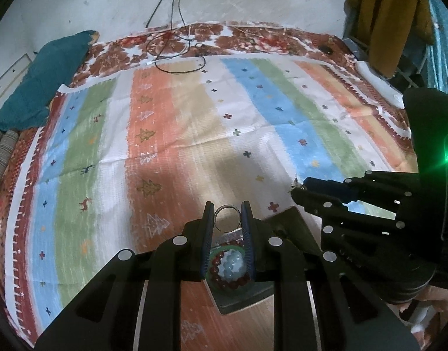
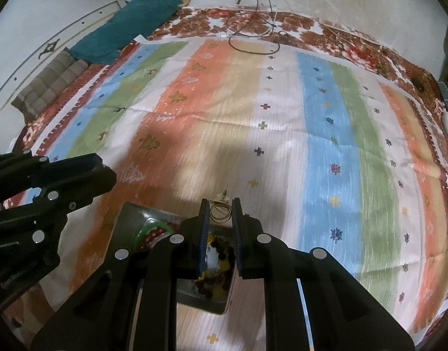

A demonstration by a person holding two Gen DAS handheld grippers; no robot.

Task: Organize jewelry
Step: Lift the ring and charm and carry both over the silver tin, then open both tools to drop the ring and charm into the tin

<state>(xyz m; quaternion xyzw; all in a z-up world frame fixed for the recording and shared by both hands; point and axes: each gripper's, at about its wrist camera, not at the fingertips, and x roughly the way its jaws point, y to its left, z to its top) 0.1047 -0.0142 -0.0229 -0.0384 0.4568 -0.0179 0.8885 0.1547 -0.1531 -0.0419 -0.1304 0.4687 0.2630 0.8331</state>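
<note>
Left wrist view: the left hand-held gripper (image 1: pixel 227 216) pinches a silver ring (image 1: pixel 227 218) over a tray (image 1: pixel 241 298) holding a red bead bracelet (image 1: pixel 231 282). Over on the right, the right hand-held gripper (image 2: pixel 220 212) clamps a gold hoop earring (image 2: pixel 221 211) above that tray's other compartment, all on a striped bedsheet (image 2: pixel 282 134).

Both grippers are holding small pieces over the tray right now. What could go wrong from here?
1. The left gripper pinches the thin silver ring only at its fingertips; it might slip out and land on the striped cloth rather than the tray.
2. The right gripper holds a gold hoop earring whose post sticks out; it may snag or twist on release.
</note>
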